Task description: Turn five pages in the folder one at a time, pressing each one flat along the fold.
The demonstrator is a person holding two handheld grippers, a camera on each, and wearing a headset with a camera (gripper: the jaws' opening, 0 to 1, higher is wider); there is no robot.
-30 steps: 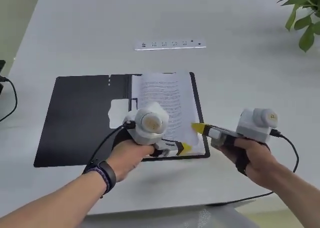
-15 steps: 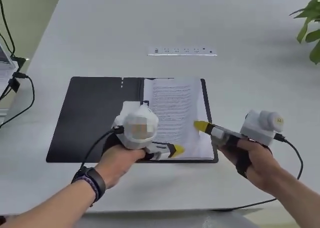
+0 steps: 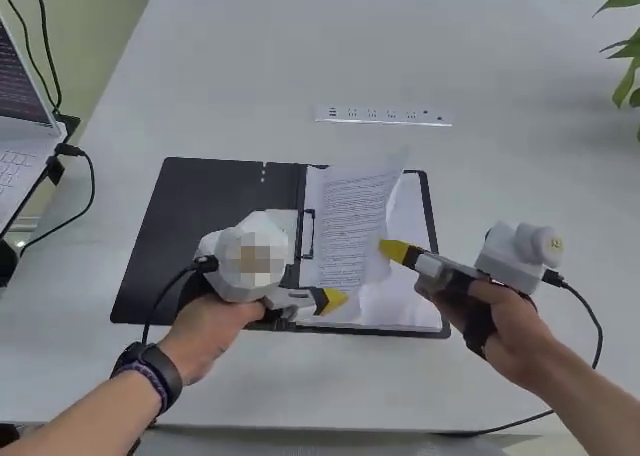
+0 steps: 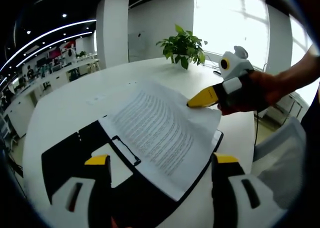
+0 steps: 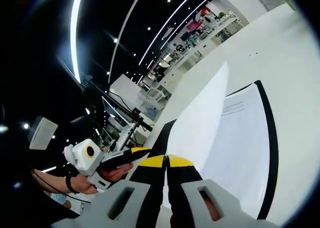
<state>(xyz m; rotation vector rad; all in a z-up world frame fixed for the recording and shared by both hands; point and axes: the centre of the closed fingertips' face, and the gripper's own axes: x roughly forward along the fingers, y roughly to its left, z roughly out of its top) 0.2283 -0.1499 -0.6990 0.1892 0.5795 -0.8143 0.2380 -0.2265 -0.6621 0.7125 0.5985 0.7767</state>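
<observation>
Pinching the top page near the folder's right edge, R gripper could rip it if tugged hard; L gripper gapes wide.

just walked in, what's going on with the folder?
A person works an open black folder on the white table with two handheld grippers. The right gripper is shut on the right edge of the top page, which is lifted and curled, mid-turn. The left gripper is open at the folder's near edge. The page is not yet laid over or pressed flat.
</observation>
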